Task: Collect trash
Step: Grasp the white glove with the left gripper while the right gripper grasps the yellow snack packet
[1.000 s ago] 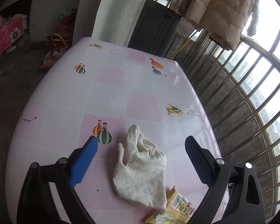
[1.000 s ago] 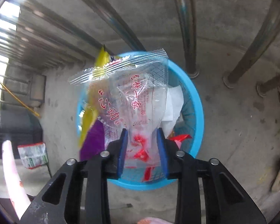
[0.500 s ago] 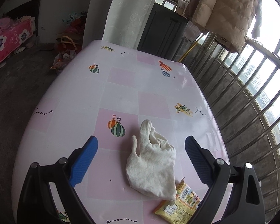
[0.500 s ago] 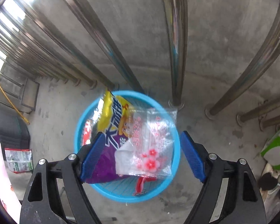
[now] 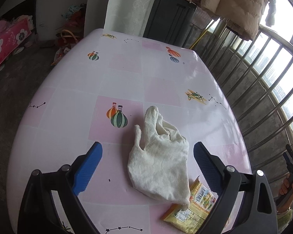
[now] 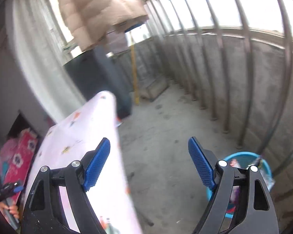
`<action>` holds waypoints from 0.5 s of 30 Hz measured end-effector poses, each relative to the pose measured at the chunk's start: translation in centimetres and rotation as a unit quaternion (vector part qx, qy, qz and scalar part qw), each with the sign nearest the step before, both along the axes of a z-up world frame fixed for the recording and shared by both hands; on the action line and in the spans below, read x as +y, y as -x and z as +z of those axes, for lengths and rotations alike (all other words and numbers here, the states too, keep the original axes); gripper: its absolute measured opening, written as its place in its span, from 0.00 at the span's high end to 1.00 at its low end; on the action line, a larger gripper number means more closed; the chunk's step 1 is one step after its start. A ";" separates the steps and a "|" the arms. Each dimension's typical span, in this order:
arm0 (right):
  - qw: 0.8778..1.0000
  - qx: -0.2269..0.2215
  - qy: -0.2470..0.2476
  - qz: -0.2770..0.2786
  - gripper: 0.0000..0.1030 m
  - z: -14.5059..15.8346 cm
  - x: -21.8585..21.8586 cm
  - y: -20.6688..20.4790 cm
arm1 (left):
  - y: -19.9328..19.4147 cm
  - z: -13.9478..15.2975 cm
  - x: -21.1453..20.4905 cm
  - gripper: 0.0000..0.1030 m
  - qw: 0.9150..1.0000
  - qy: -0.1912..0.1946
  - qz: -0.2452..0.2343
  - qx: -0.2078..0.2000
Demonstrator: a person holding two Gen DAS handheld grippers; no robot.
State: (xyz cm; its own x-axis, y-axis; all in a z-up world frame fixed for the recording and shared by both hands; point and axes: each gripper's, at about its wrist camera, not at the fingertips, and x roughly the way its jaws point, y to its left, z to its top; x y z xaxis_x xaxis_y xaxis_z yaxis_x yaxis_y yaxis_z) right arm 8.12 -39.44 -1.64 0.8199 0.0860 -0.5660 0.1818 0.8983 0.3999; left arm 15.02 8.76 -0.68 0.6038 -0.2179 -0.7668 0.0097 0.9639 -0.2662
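Left gripper: jaws spread, empty | white glove between pads | lower squarely, then close.

Pink checks, white cloth, yellow wrapper

The worktop shows pale pink-and-white checks with striped balloons; between blue-padded jaws lies a cream-white glove, a yellow printed wrapper beside it; the basket is bright blue.

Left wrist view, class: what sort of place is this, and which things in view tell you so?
Probably an enclosed balcony in a flat. Curved metal window bars show tall buildings outside, a padded coat hangs above, and a table with a pink patterned cover stands on bare concrete.
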 end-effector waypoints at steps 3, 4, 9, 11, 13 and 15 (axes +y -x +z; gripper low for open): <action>0.990 0.026 -0.059 0.122 0.24 -0.6 5.6 -2.1 | -0.3 -0.7 -0.7 0.11 1.000 -0.011 -0.004 0.008; 0.983 0.042 -0.074 0.162 0.24 -1.3 7.7 -2.6 | -0.5 -1.0 -0.9 0.11 1.000 -0.014 -0.006 0.012; 0.950 0.081 -0.022 0.302 0.24 -1.6 17.7 -2.6 | -1.0 -2.0 -1.9 0.11 0.999 -0.045 -0.016 0.022; 0.939 0.087 -0.007 0.333 0.25 -1.5 20.3 -1.8 | -1.0 -2.4 -2.0 0.11 0.998 -0.049 -0.016 0.028; 0.931 0.092 -0.001 0.353 0.27 -2.0 21.4 -1.7 | -1.1 -2.7 -2.0 0.11 0.998 -0.052 -0.016 0.034; 0.925 0.101 0.001 0.365 0.31 -2.4 22.0 -1.4 | -1.1 -3.0 -2.1 0.11 0.997 -0.058 -0.017 0.038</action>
